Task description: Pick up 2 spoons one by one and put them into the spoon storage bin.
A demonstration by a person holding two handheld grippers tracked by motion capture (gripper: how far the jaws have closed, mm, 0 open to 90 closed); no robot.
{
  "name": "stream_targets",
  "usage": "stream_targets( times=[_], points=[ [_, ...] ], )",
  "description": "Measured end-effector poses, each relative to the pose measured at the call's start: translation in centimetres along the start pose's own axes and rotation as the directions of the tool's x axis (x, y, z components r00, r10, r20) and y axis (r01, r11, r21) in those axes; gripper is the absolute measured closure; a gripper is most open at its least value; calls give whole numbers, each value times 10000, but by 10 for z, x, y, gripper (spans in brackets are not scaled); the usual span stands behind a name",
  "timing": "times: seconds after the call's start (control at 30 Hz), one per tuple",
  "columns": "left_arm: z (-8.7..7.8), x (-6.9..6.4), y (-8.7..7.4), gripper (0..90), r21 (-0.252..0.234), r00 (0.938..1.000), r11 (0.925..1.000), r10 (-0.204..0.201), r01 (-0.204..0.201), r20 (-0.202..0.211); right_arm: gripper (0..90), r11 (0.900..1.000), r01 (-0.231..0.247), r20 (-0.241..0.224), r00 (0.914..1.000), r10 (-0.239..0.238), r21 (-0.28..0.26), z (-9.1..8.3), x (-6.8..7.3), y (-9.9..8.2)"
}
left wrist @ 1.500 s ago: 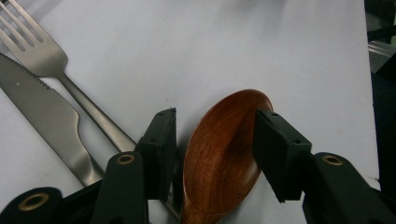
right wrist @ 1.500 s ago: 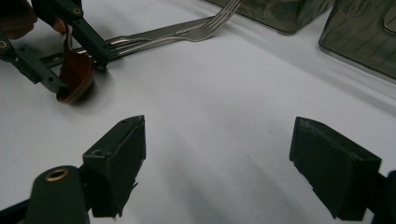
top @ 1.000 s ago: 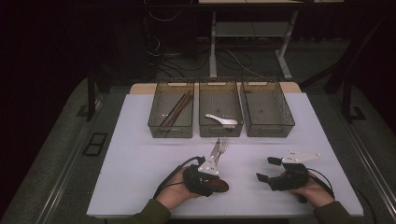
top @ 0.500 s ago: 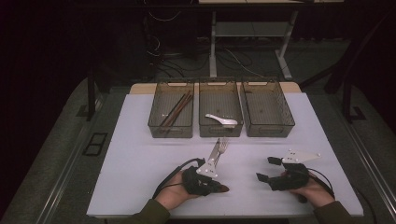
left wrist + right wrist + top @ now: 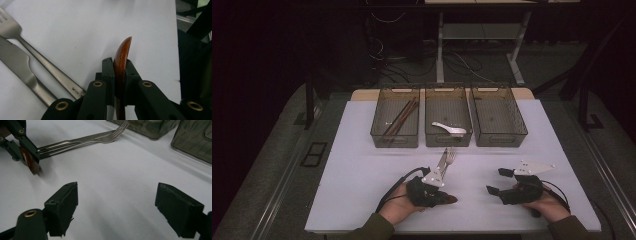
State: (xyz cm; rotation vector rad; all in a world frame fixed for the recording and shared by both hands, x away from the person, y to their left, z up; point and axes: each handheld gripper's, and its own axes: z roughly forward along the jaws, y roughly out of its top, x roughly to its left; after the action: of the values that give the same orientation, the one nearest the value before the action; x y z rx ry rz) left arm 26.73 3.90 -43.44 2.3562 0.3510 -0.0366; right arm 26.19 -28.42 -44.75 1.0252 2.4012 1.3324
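A white surface (image 5: 362, 175) is seen carrying three smoked-plastic bins (image 5: 448, 122) at twelve o'clock, with a steel knife (image 5: 18, 68) and fork (image 5: 40, 60) laid side by side below the middle bin. The left claw (image 5: 119, 72), whose jaws have just been closing, is clamped on a brown wooden spoon (image 5: 123, 53) at six o'clock on the surface, just beside the cutlery handles. The right claw (image 5: 125, 212) is held at four o'clock, jaws wide apart with nothing between.

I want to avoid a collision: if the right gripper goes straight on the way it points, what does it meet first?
The right gripper would cross bare table, then probably meet the fork at its prongs; depth is hard to judge.
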Motion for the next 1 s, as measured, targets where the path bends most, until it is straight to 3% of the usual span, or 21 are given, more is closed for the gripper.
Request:
stream_targets(
  times=[0.33, 0.47, 0.77, 1.0],
  points=[
    [-12, 10, 1, 816, -404, 9981, 9987, -334, 313, -512, 183, 10000, 31, -5, 10000, -31, 24, 0, 1, 0],
    [-17, 14, -1, 816, -680, 9951, 9958, -657, 607, -742, 183, 10000, 28, -5, 10000, -28, 33, 0, 1, 0],
    [-25, 28, 2, 815, -1357, 9845, 9847, -1258, 1090, -1219, 183, 10000, 61, 13, 10000, -61, 53, 0, 1, 0],
    [-30, 43, 8, 815, -1821, 9776, 9754, -1515, 1240, -1461, 183, 10000, 45, 37, 10000, -45, 61, 0, 1, 0]
  ],
)
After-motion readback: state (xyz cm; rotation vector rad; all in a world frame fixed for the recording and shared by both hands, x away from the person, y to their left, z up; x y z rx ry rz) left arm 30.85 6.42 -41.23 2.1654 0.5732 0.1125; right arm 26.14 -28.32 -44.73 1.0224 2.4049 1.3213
